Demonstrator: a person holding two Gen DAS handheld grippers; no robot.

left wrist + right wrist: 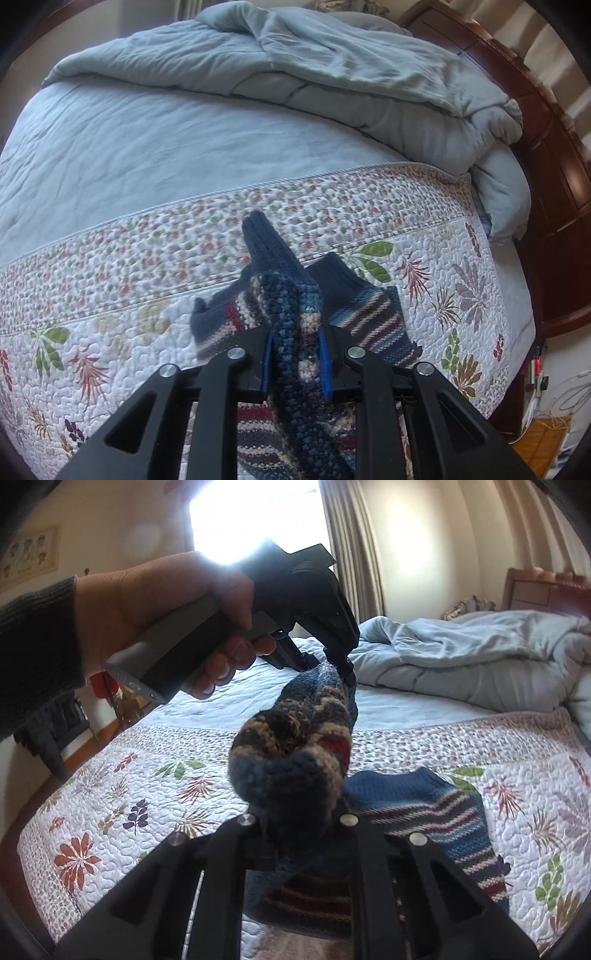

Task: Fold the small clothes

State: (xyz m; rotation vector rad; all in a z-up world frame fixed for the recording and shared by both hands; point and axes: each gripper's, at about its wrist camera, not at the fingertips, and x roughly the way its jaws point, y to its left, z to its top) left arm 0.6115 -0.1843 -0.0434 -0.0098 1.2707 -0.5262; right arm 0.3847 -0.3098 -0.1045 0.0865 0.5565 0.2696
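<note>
Now, left tongs [295,363]: closed on the striped sock [291,314].
Right tongs [306,843]: gripping its other end.
Second sock [436,812]: flat on the quilt [129,812], near the bed's front edge.

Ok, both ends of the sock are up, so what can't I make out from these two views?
- Right hand-held gripper pads: right wrist view, buried under the blurred held sock.
- Left hand-held gripper in the right wrist view: window glare washes out its top, sock covers the fingertips.
- Second sock on the quilt: partly hidden behind the held sock in both views.
</note>
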